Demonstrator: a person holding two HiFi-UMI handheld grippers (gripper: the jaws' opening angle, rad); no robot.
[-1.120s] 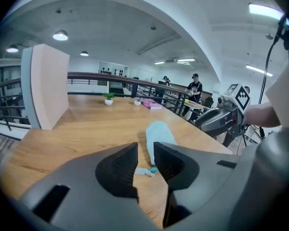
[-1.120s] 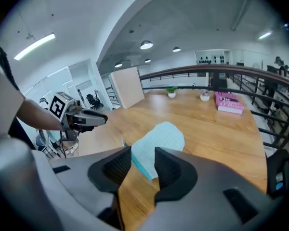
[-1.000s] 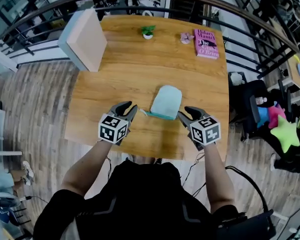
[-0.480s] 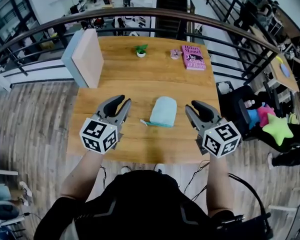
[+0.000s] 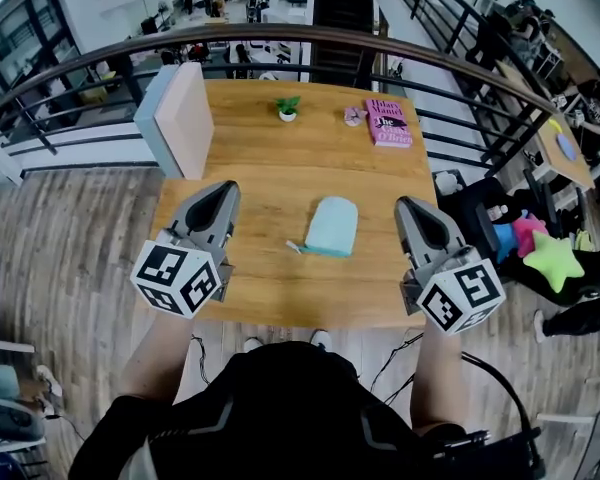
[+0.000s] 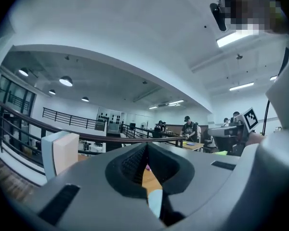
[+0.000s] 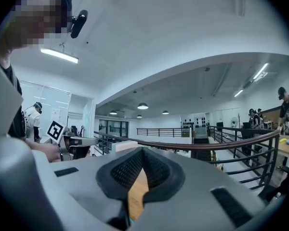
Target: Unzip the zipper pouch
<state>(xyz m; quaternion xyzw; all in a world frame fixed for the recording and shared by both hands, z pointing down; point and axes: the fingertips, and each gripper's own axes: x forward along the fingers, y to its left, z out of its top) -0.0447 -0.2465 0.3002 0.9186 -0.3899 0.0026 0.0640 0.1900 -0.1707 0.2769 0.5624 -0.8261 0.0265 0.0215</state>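
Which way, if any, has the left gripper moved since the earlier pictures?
Yes: the left gripper rose and drew leftward from the pouch; its fingers have just closed, empty.

A wooden table [image 5: 280,168] carries everything. Near its middle, towards the near edge, lies the pale teal zipper pouch [image 5: 332,226], flat, with its darker zipped edge nearest the person. At the far edge stands a small potted plant [image 5: 287,109]; to its right lies a pink book [image 5: 389,122], with a small pink object [image 5: 354,116] just beside it. A large pale block [image 5: 180,118] stands upright at the far left corner.
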